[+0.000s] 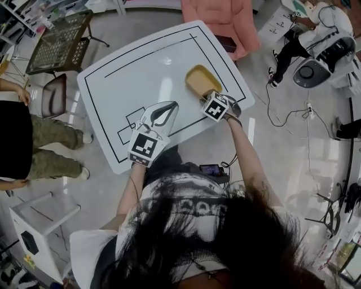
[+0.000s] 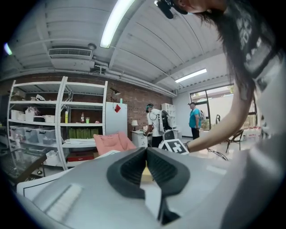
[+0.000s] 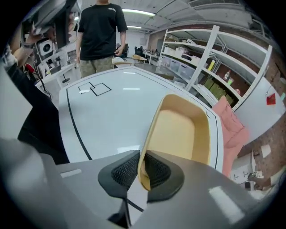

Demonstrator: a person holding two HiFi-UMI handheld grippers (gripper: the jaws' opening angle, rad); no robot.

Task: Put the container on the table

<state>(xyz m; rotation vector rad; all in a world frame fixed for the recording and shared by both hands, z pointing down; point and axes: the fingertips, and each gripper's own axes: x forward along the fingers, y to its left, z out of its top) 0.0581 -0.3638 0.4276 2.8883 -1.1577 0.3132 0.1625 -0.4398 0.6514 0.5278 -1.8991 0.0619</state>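
A shallow yellow container (image 1: 201, 79) is over the right part of the white table (image 1: 141, 62) with black lines. My right gripper (image 1: 208, 95) is shut on its near rim. In the right gripper view the container (image 3: 181, 132) slopes away from the jaws, its rim pinched between the pads of the right gripper (image 3: 140, 167). Whether its far end touches the table (image 3: 111, 112) I cannot tell. My left gripper (image 1: 168, 108) hovers over the table's near edge, shut and holding nothing. Its jaws meet in the left gripper view (image 2: 146, 163).
A pink armchair (image 1: 225, 17) stands behind the table. To the left are a dark chair (image 1: 53, 96) and a standing person (image 1: 17, 135), and a white cart (image 1: 39, 226) stands at lower left. A seated person (image 1: 316, 28) and floor cables (image 1: 282, 115) are on the right.
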